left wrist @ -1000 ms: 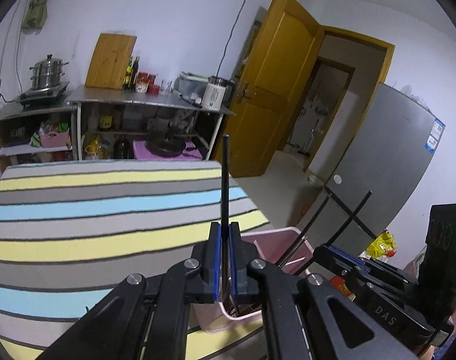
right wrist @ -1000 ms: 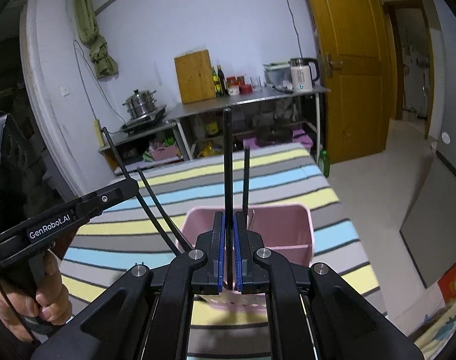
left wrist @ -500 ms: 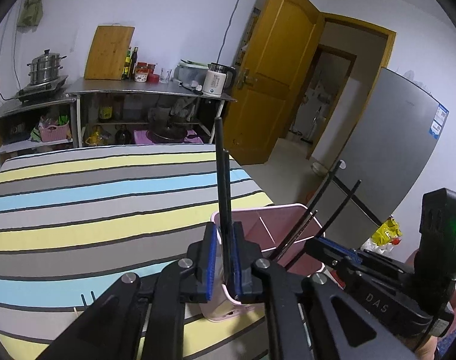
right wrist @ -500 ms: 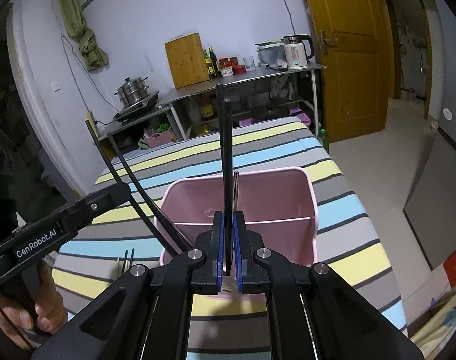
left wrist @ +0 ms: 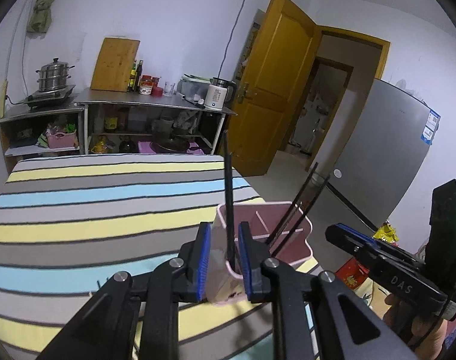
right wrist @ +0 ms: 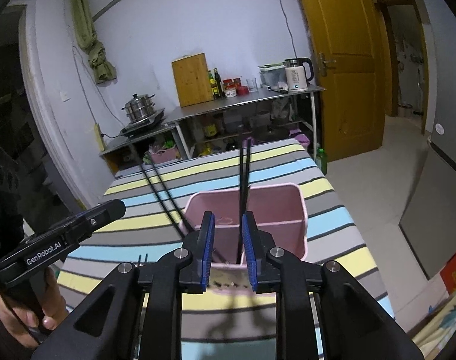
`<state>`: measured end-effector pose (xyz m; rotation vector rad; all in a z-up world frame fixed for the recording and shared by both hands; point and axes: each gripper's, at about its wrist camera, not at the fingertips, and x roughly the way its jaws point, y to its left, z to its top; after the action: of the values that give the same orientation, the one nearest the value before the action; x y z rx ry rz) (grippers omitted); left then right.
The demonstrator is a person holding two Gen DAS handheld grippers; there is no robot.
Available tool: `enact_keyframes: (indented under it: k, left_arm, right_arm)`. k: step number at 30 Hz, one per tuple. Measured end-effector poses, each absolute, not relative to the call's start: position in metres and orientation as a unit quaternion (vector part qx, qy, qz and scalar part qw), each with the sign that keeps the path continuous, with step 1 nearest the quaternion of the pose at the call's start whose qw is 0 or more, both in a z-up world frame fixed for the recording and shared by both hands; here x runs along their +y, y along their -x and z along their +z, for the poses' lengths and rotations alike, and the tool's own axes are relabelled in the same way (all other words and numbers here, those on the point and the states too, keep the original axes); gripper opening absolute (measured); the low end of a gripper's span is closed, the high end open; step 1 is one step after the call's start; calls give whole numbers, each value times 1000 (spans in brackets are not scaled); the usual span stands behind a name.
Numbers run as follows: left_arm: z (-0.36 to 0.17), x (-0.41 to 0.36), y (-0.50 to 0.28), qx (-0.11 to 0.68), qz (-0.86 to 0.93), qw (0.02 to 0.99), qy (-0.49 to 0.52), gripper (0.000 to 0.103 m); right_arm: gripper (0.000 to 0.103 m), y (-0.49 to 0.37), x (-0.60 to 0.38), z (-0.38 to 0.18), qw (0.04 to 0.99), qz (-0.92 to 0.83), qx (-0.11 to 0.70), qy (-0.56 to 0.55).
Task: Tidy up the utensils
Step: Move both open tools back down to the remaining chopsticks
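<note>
A pink divided utensil bin (left wrist: 300,234) (right wrist: 276,210) stands on the striped tablecloth near its right edge. My left gripper (left wrist: 223,258) is open at the bin's near left corner; a black chopstick (left wrist: 229,198) stands free between its jaws, resting in the bin. My right gripper (right wrist: 227,249) is open over the bin's near wall; two black chopsticks (right wrist: 244,180) stand in the bin between its jaws. Two more black chopsticks (right wrist: 165,192) (left wrist: 300,210) lean out of the bin's other compartment.
The striped tablecloth (left wrist: 108,210) covers the table. A small dark fork tip (right wrist: 142,258) lies on the cloth left of the bin. A steel shelf with a kettle (left wrist: 217,97), pots and bottles stands behind. The table edge drops to the floor on the right.
Both grippers have opened and let go of their chopsticks, which now stand in the bin. Both grippers have come down close to the bin.
</note>
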<state>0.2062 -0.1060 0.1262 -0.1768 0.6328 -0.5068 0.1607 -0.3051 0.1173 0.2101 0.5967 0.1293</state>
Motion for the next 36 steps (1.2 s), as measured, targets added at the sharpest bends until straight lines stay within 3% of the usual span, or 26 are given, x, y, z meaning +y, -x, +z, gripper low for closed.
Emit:
enact_keyframes:
  k: [19,36]
  left_arm:
    - [83,-59,-108,312,-192,929,58,18]
    - [47,-26,-96,342,-143,927,56,18]
  right_arm:
    - [20,-97,-252,81,941,102,315,-71]
    - [20,-91,-216,50,924,139,351,-56]
